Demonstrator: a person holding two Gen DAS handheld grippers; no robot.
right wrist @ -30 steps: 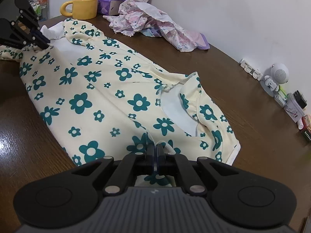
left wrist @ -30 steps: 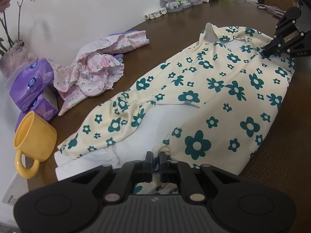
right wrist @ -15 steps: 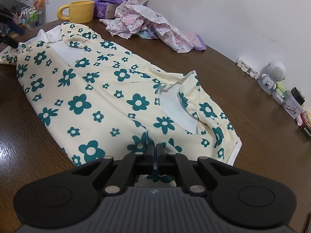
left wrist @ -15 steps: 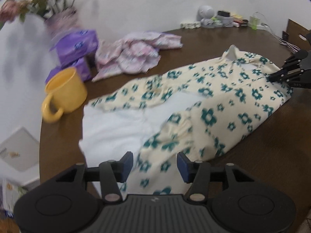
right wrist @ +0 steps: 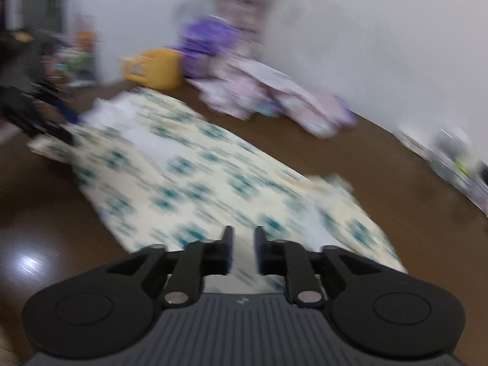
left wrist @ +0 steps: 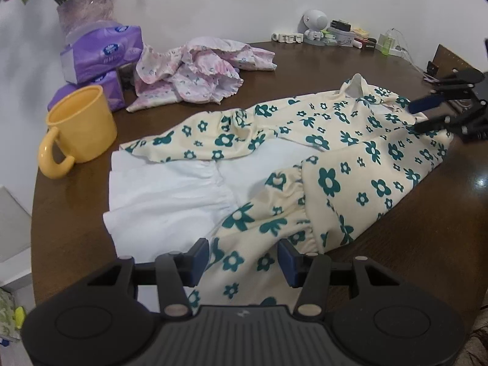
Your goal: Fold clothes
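Observation:
A cream garment with teal flowers (left wrist: 335,140) lies stretched across the brown table (left wrist: 427,244), its side folded in and its white lining (left wrist: 170,195) showing. My left gripper (left wrist: 244,256) hangs open just above the hem end, and no cloth is pinched between its blue pads. In the blurred right wrist view my right gripper (right wrist: 244,241) hovers over the collar end of the garment (right wrist: 195,183). Its jaws are opening and hold nothing. Each gripper shows in the other's view, the right gripper (left wrist: 427,116) at the far right and the left gripper (right wrist: 61,125) at the far left.
A yellow mug (left wrist: 79,125) stands at the table's left edge beside purple tissue packs (left wrist: 100,52) and a vase (left wrist: 82,12). A crumpled pink floral garment (left wrist: 195,73) lies behind the cream one. Small gadgets and cables (left wrist: 335,33) line the back wall.
Both grippers were shut on the garment's edge and have let go. The left one opened first and drew back from the hem. The right one has just opened and lifted, blurring its view.

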